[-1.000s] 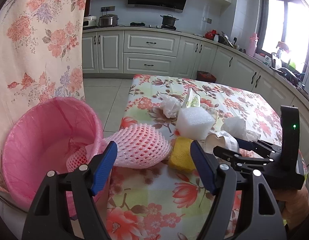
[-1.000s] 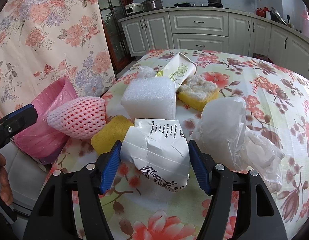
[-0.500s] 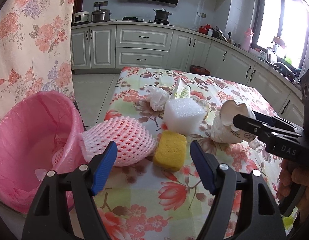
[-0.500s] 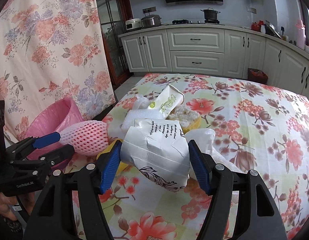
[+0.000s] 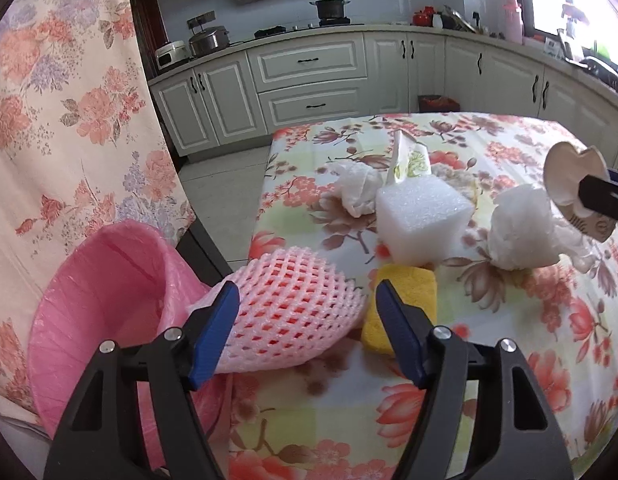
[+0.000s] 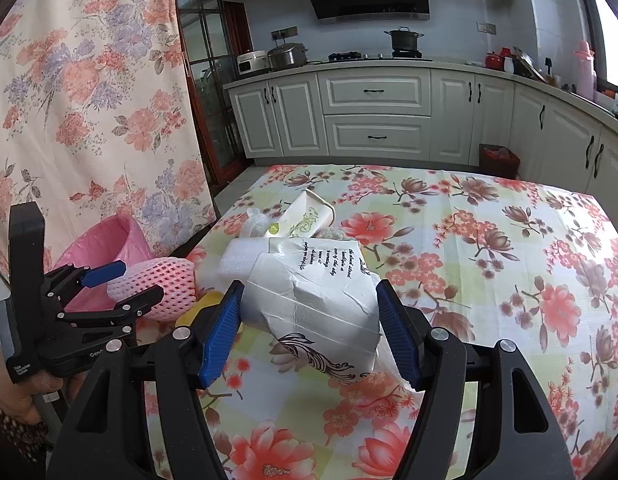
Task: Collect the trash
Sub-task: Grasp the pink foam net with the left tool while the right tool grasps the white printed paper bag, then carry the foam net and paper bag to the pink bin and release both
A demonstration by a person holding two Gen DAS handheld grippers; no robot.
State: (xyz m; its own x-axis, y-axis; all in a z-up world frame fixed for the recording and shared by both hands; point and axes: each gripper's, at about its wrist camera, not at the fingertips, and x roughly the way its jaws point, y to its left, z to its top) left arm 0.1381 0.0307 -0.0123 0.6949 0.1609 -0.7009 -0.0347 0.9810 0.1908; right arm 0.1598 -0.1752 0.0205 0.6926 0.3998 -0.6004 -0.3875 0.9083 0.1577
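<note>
My right gripper (image 6: 309, 332) is shut on a crumpled white paper cup (image 6: 313, 296) with black print, held above the floral table (image 6: 489, 264); the cup also shows in the left wrist view (image 5: 571, 184). My left gripper (image 5: 307, 332) is open, its jaws on either side of a pink foam fruit net (image 5: 293, 312) at the table's left edge, with room to spare. The left gripper also shows in the right wrist view (image 6: 121, 284). A bin lined with a pink bag (image 5: 105, 308) stands beside the table on the left.
On the table lie a yellow sponge (image 5: 405, 304), a white foam block (image 5: 423, 220), a crumpled tissue (image 5: 359, 192), a crushed paper cup (image 5: 409, 160) and a white plastic bag (image 5: 521, 232). A floral curtain (image 5: 69, 120) hangs on the left. Kitchen cabinets stand behind.
My right gripper has lifted the crumpled cup up and away from the pile. My left gripper has drawn back a little and stayed open around the pink net.
</note>
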